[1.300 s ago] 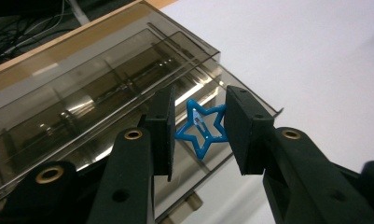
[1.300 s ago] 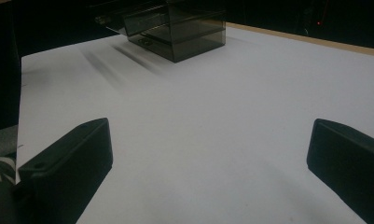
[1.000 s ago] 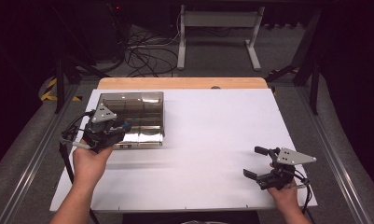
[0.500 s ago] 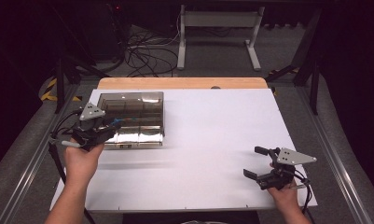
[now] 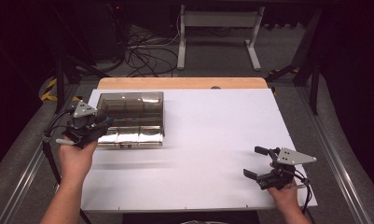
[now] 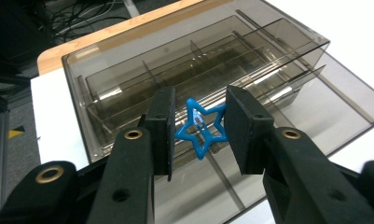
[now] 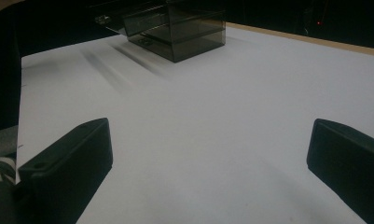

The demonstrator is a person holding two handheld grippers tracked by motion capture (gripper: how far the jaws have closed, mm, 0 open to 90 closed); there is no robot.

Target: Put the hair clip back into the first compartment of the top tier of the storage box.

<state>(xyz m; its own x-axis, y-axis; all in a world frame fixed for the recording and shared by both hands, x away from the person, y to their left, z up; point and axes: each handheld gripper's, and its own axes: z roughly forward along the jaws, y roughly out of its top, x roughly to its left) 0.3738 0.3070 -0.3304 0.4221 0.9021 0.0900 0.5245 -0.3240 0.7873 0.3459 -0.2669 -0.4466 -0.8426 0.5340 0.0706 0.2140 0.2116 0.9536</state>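
- Dark floor with tangled cables lies beyond a white tabletop (image 5: 212, 140) with a bare wooden strip along its far edge.
- Between the two black jaws of the left gripper (image 6: 198, 126), in the left gripper view, a small blue open-outline plastic star (image 6: 200, 127) is pinched. The jaws stand narrow, one pad on each side of it, and the star stands roughly upright, one point hanging down below the pads.
- Straight ahead of and below that star is the smoky-brown clear plastic organiser box (image 6: 208, 79), divided by thin walls into long compartments. The dividers run across the left gripper view, from its lower left up towards its upper right. The star sits above the nearer part of the box, though I cannot tell over which compartment.
- Seen from the high view, the left gripper (image 5: 89, 128) is at the box's (image 5: 131, 119) left edge, near the tabletop's far left corner, jaws pointing right, towards the box.
- My judgement: any drop-off turns on this, since the star is already at the box, so the left hand is the one to act.
- Well apart, near the tabletop's near right corner, the right gripper (image 5: 259, 163) has its jaws spread wide with nothing between them, and the right gripper view shows bare white surface and the box (image 7: 175, 32) far off.
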